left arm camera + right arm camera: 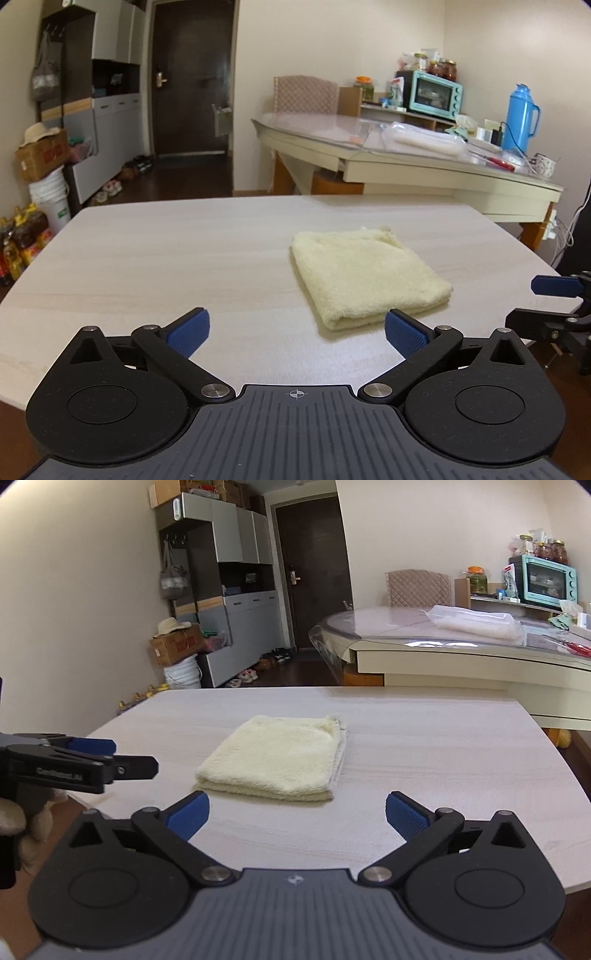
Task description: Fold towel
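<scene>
A pale yellow towel (364, 275) lies folded into a thick square on the light wooden table (166, 251); it also shows in the right wrist view (280, 757). My left gripper (297, 330) is open and empty, held above the table's near edge, just short of the towel's near left corner. My right gripper (297, 812) is open and empty, just short of the towel's near edge. The right gripper shows at the right edge of the left wrist view (554, 306). The left gripper shows at the left edge of the right wrist view (92, 764).
Behind the table stands a glass-topped desk (406, 147) with a teal toaster oven (436, 92), a blue thermos (521, 118) and clutter. A dark door (192, 77), cabinets, a cardboard box (40, 157) and a white bucket are at the far left.
</scene>
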`<state>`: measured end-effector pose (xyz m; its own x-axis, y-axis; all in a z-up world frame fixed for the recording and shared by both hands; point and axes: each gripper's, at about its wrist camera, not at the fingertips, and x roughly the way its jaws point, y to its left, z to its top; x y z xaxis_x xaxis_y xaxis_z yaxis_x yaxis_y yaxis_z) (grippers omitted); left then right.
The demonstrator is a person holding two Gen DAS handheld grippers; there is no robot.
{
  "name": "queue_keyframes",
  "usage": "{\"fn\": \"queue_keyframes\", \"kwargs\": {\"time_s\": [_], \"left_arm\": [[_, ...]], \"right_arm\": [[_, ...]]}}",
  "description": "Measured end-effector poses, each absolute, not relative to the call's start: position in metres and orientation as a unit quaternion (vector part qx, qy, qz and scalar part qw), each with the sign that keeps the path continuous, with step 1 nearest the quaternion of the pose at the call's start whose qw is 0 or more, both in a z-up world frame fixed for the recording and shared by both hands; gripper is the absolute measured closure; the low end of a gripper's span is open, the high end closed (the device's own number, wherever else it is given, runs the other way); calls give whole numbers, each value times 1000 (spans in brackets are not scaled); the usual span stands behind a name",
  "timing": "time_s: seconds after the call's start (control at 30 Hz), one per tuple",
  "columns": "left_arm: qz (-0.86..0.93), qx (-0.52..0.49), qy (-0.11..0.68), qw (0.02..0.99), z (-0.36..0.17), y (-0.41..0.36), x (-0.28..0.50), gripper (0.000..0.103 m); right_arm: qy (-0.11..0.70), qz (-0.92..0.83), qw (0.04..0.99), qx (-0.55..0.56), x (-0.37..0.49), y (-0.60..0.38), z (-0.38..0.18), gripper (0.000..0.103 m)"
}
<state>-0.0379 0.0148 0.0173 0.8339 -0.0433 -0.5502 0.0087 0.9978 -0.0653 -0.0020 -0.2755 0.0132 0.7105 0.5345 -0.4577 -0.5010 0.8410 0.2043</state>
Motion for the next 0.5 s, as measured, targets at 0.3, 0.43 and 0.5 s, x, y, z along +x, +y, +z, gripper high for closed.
{"fn": "queue_keyframes", "kwargs": {"time_s": [0.3, 0.43, 0.5], "left_arm": [[-11, -31, 288, 957, 24, 4, -50, 0], [-7, -21, 285, 958, 24, 2, -53, 0], [-6, -22, 287, 958, 24, 2, -51, 0]], "right_arm": [[253, 255, 933, 24, -8, -284, 17, 0], [253, 244, 936, 17, -7, -281, 22, 0], [255, 230, 939, 8, -5, -277, 24, 0]]}}
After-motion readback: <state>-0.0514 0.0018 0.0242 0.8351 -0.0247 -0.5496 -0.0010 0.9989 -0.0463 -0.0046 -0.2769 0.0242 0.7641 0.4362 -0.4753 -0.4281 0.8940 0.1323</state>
